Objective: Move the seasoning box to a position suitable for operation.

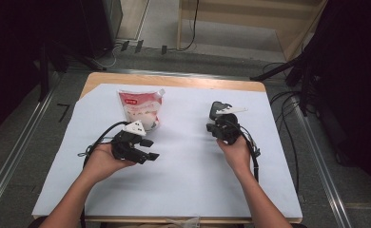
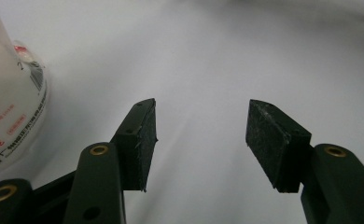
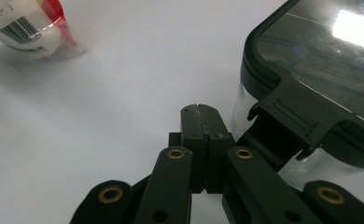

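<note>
A white and red pouch (image 1: 141,110) stands at the back left of the paper-covered table (image 1: 188,185). My left gripper (image 1: 151,148) lies in front of it, pointing right, jaws open with nothing between them. In the left gripper view the gripper (image 2: 201,135) is open over bare paper, with the pouch (image 2: 7,107) at the left edge. My right gripper (image 1: 211,126) sits right of centre, its jaws pressed together and empty. In the right gripper view the shut gripper (image 3: 201,112) is just left of a clear container with a dark lid (image 3: 320,93). The pouch (image 3: 31,28) lies far off.
The dark-lidded container (image 1: 217,109) sits just beyond my right gripper. White paper covers most of the wooden table. Cables (image 1: 288,109) trail on the floor to the right, and a wooden frame (image 1: 250,19) stands beyond the table.
</note>
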Tool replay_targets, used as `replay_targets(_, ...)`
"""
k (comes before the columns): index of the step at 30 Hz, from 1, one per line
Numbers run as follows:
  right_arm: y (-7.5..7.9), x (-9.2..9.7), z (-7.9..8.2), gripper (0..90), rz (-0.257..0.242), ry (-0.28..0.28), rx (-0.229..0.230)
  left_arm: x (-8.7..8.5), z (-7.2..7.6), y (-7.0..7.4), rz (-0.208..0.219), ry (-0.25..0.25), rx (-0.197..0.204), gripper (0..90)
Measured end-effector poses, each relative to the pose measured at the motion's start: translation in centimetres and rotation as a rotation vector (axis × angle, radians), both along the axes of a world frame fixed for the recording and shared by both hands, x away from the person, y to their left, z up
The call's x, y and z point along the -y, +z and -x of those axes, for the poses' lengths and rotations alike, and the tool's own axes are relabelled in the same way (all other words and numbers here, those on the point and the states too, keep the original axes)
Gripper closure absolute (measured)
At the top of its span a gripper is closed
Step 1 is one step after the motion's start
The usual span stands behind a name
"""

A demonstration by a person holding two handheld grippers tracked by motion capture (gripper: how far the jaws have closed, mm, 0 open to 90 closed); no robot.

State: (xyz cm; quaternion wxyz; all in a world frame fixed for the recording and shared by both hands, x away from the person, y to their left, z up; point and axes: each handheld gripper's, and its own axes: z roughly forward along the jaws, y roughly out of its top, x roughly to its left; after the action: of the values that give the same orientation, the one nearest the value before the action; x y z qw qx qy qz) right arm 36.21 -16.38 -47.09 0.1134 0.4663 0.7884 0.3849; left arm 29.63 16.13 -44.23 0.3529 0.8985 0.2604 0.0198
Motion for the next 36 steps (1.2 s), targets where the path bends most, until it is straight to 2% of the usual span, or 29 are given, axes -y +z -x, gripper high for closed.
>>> replay_targets(7, 0.1, 1.3, 0.5, 90.0, 0.008, -0.03, -0.004, 0.3, -0.3, 0.0, -0.001, -0.011, 0.002, 44.7)
replay_targets(11, 0.0, 1.9, 0.7, 90.0, 0.002, -0.026, -0.004, 0.5, -0.4, 0.0, 0.001, -0.014, -0.001, 44.7)
replay_targets(12, 0.0, 2.0, 0.8, 90.0, 0.002, -0.033, -0.007, 0.5, -0.5, 0.0, -0.009, -0.016, 0.0, 44.6)
replay_targets(17, 0.1, 2.8, 1.0, 90.0, 0.023, -0.045, -0.005, 0.6, -0.6, 0.1, -0.007, -0.02, 0.002, 44.6)
replay_targets(21, 0.1, 3.4, 1.1, 90.0, -0.003, -0.048, -0.024, 0.6, -0.7, -0.1, 0.0, -0.017, -0.004, 44.4)
replay_targets(23, 0.2, 3.4, 1.1, 89.5, -0.024, -0.025, -0.025, 0.6, -0.7, -0.1, -0.006, -0.016, -0.007, 44.1)
replay_targets(25, 0.8, 2.8, 1.4, 86.4, -0.049, 0.013, -0.021, 0.6, -0.7, -0.1, -0.006, -0.016, -0.008, 43.6)
replay_targets(27, 1.0, 2.6, 1.5, 85.1, -0.053, 0.018, -0.017, 0.6, -0.7, -0.1, -0.01, -0.022, -0.006, 43.4)
replay_targets(30, 2.0, 2.0, 1.7, 75.9, -0.065, 0.03, 0.018, 0.6, -0.6, -0.1, -0.012, -0.019, -0.009, 43.3)
replay_targets(33, 2.6, 1.9, 1.6, 70.9, -0.11, 0.035, 0.007, 0.6, -0.6, -0.2, -0.014, -0.021, -0.007, 43.1)
replay_targets(35, 3.1, 1.9, 1.5, 67.2, -0.112, 0.032, 0.023, 0.6, -0.6, -0.2, -0.016, -0.019, -0.004, 43.0)
replay_targets(36, 3.5, 1.9, 1.5, 60.1, -0.128, 0.04, 0.052, 0.5, -0.6, -0.2, -0.02, -0.022, -0.002, 42.5)
